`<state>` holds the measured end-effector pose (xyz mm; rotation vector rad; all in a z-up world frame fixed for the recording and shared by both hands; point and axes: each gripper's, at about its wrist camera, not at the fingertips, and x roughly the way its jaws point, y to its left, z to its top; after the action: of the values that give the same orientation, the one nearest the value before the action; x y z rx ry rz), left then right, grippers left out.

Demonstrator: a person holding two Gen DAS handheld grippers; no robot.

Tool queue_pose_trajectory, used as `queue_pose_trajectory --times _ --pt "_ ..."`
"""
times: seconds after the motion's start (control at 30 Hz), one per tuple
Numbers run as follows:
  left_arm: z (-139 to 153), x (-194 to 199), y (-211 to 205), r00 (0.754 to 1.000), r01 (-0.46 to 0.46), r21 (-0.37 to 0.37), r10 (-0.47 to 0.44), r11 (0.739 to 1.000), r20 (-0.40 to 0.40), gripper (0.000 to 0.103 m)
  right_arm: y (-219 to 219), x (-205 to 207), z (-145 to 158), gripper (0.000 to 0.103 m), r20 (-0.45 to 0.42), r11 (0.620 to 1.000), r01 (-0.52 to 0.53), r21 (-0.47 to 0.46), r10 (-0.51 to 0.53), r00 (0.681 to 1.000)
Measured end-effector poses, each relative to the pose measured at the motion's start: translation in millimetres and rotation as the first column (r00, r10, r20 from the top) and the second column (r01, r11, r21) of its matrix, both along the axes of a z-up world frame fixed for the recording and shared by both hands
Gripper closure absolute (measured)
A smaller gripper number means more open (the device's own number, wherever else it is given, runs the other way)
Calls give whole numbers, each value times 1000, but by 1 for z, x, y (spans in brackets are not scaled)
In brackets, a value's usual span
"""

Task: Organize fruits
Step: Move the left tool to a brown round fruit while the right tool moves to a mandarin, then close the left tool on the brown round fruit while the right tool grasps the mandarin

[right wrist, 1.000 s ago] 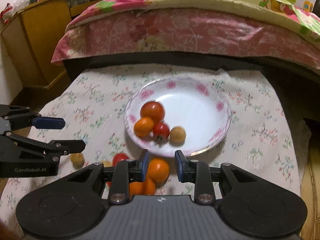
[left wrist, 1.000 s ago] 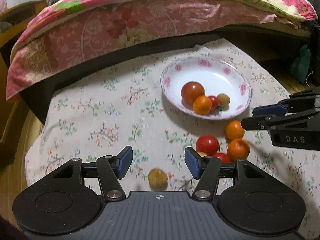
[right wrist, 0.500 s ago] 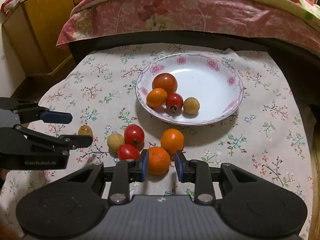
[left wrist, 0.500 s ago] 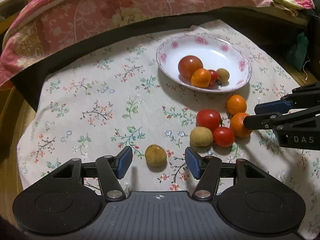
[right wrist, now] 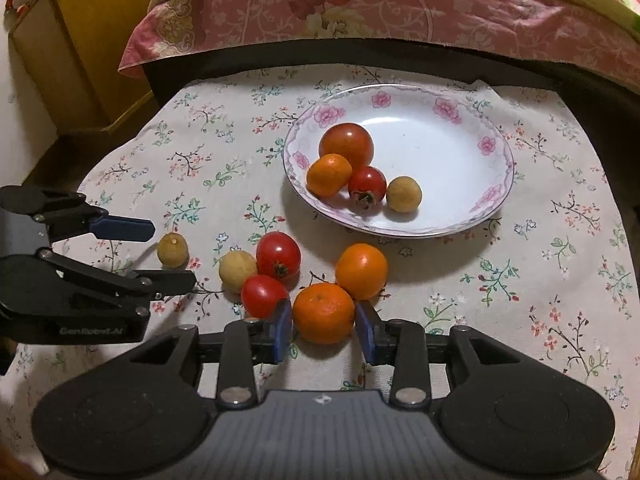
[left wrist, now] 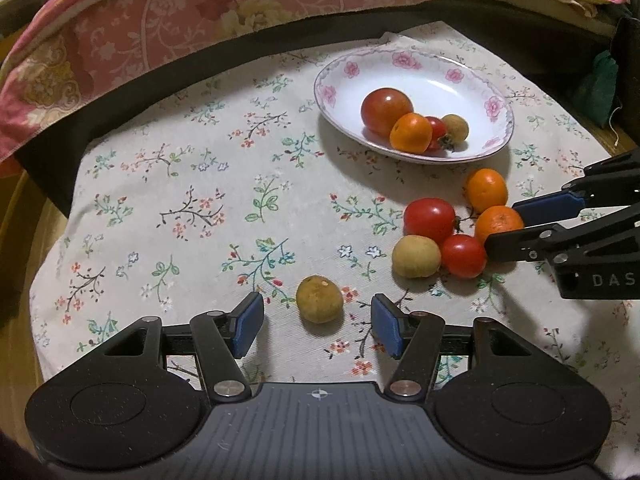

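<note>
While the near orange [right wrist: 324,312] sits on the cloth between the right gripper [right wrist: 325,332] pads, jaws narrow but not visibly clamped, squeeze squarely to avoid nudging the tomato [right wrist: 262,295]. The left gripper [left wrist: 318,326] gapes wide around a brown fruit [left wrist: 319,298]; the plate [right wrist: 472,216] lies beyond.

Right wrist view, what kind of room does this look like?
Most likely a bedroom at home: a bed with a pink floral quilt runs behind the small table under a flowered tablecloth, and a wooden cabinet stands to the left.
</note>
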<state>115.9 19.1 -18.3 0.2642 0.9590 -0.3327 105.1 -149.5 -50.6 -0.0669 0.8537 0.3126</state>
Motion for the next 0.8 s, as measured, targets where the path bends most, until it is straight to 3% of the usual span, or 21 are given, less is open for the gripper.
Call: queue_pose_trajectory --times 0.37,0.73,0.8 --pt "-4 6 -1 1000 -16 -21 16 1000 -1 38 -2 7 -8 68 -30 1000 4 15 -4 1000" --pt "-2 2 -4 1000 -4 -49 4 999 -5 67 1 8 -8 68 -19 1000 -6 0 6 1000" --pt "-1 1 -4 1000 -2 -51 2 999 -3 68 0 8 -8 68 -20 1000 -7 2 7 1000"
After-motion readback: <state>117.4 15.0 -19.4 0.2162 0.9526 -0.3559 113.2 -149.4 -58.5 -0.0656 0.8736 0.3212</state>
